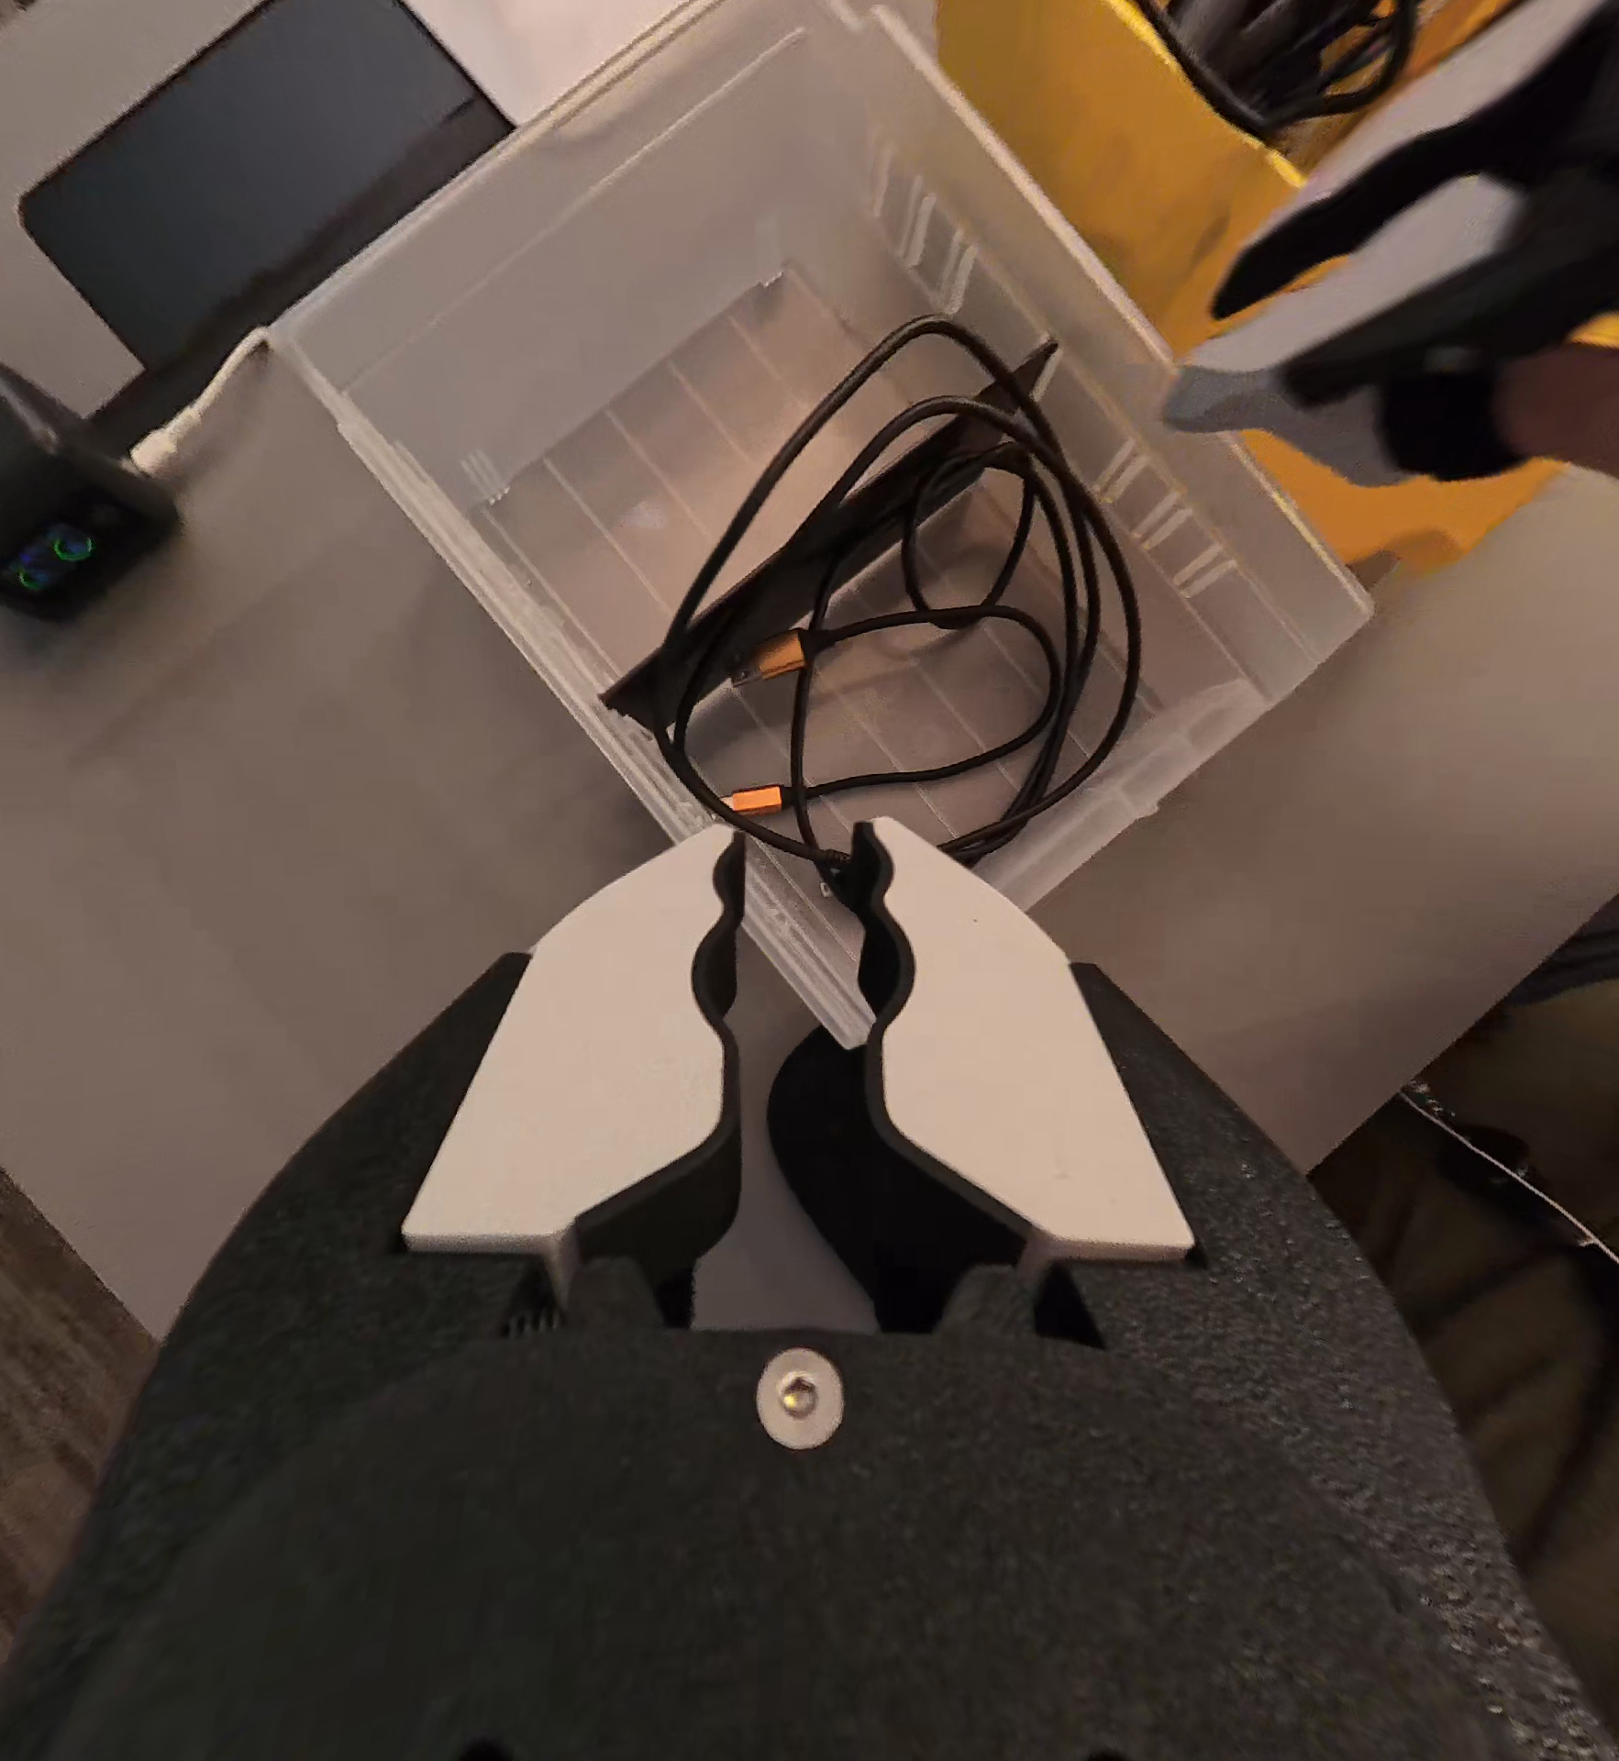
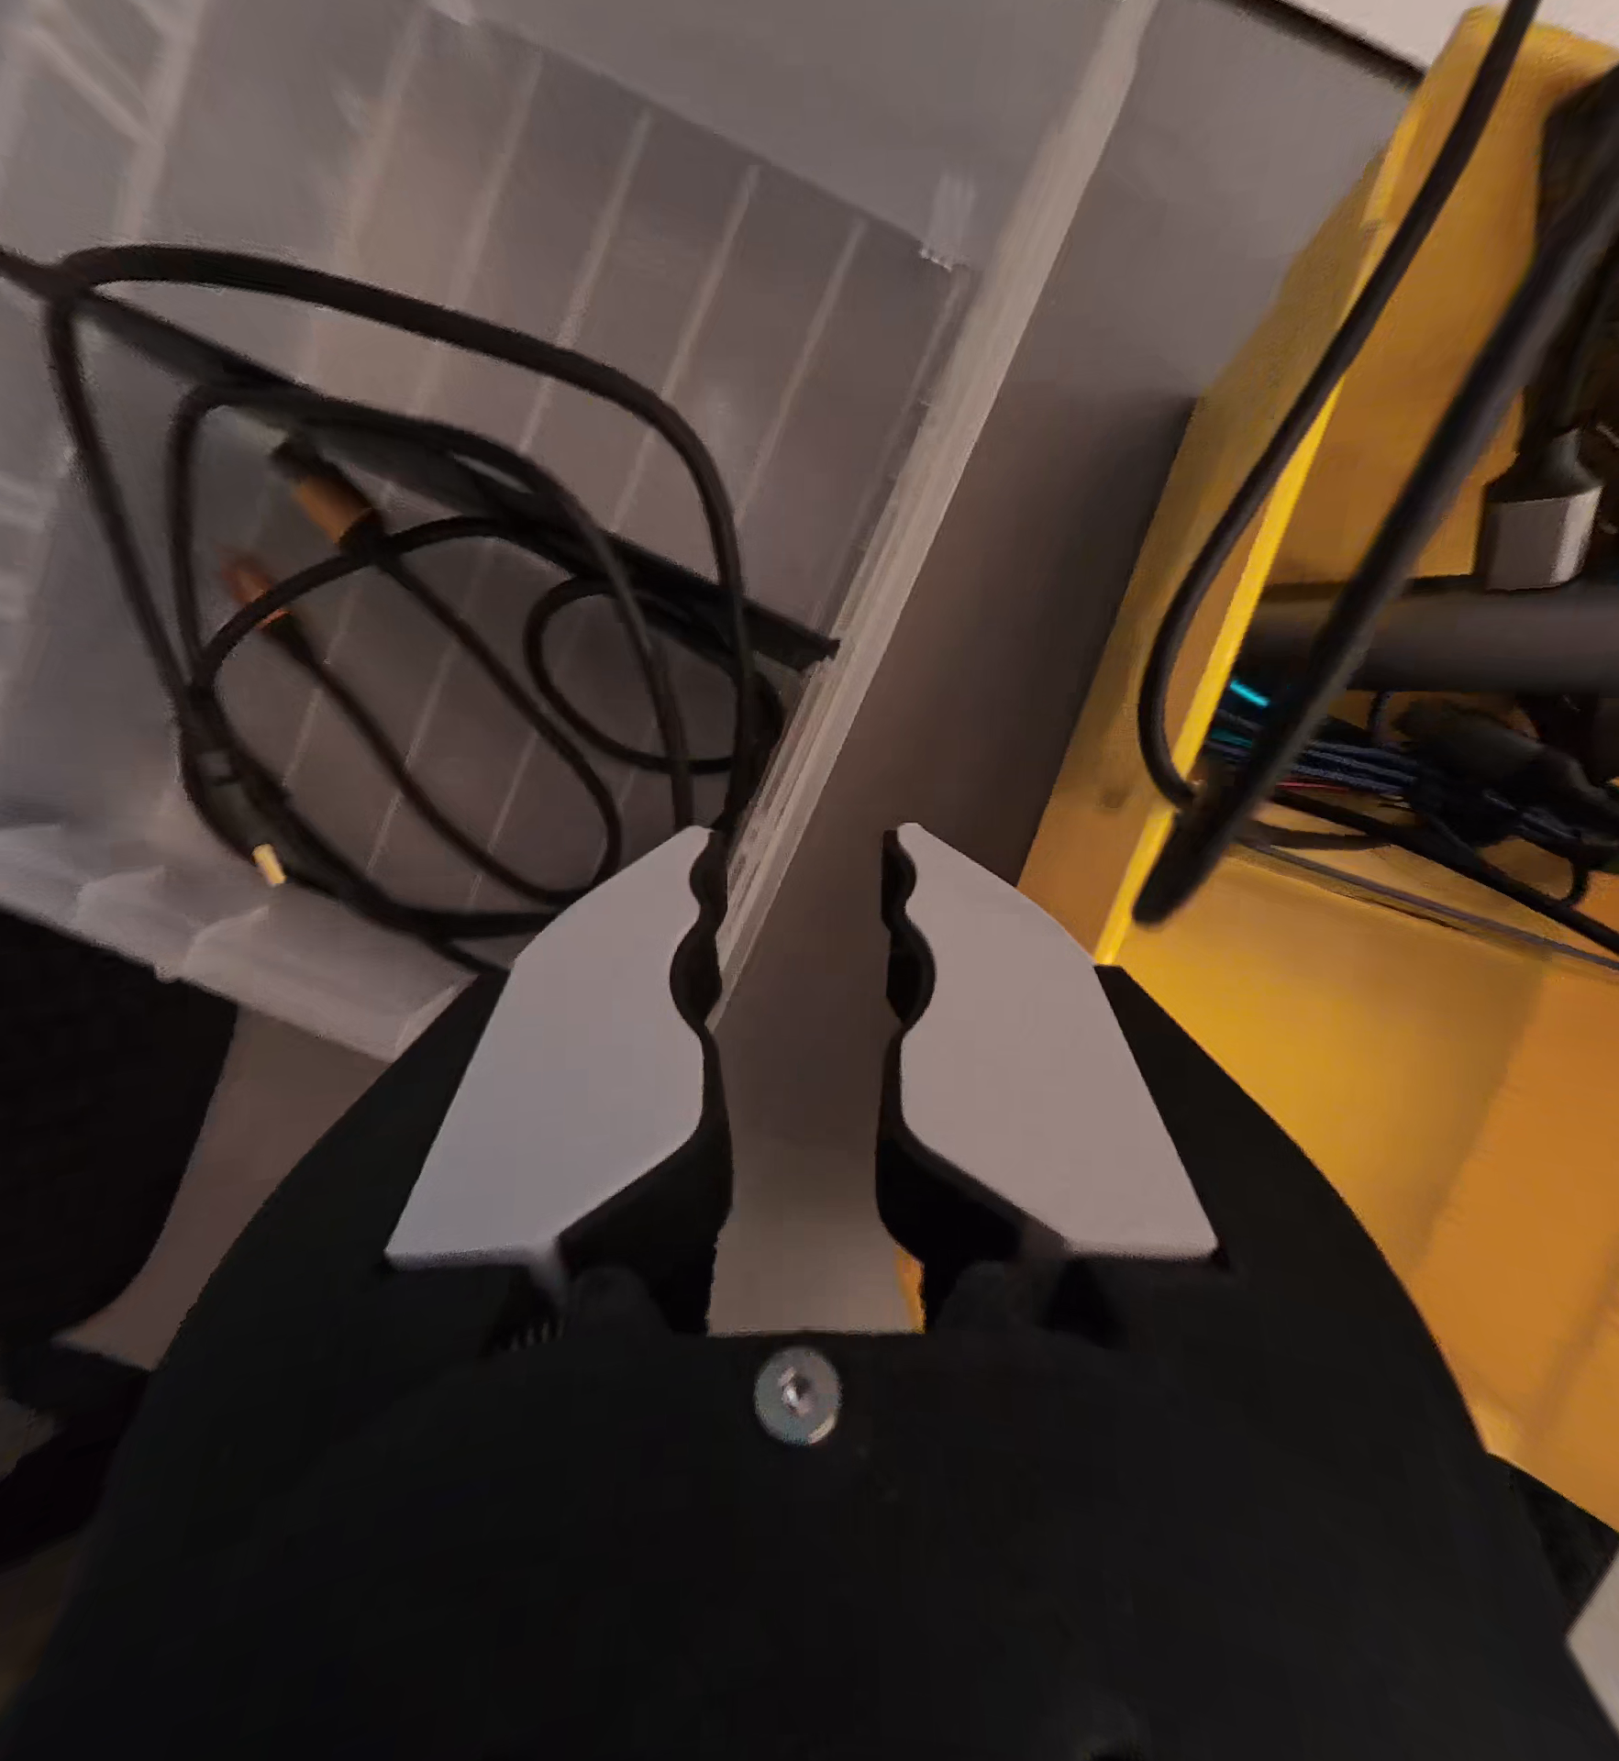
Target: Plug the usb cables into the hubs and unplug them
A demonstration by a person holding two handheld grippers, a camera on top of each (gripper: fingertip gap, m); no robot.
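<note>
Looking at the black usb cable (image 1: 920, 610) first: it's coiled loose in the clear plastic bin (image 1: 1301, 610), draped over a flat black strip (image 1: 843, 534) that leans across the bin floor. We can see two orange-collared plugs (image 1: 772, 657) on it, one up against the strip and one nearer the bin's front wall. From the right wrist view the same coil (image 2: 462, 610) shows blurry, with a small gold-tipped plug lying near the bin's front edge.

Our left gripper (image 1: 796, 843) hangs right over the bin's near corner. Its jaws are parted by a narrow gap, and a bit of black cable shows through that gap at the tips. We can't tell if the fingers actually touch it; nothing looks pinched.

Our right gripper (image 2: 796, 848) has its jaws parted a bit wider and holds nothing. Between them we only see the grey table (image 2: 805, 1191) and the bin's side wall. In the left wrist view it shows as a blurred shape up in the top right corner (image 1: 1415, 314), above the bin's far side.

Just beside the bin on the right is a yellow box (image 2: 1263, 1096) stuffed with dark cables and what looks like a hub (image 2: 1549, 629) with a silver plug (image 2: 1539, 529) next to it, though it's blurry.

Off to the left on the table sits a small black charger block (image 1: 33, 495) with green-lit ports and a white cable (image 1: 186, 419) plugged in, next to a dark flat pad (image 1: 243, 172).
</note>
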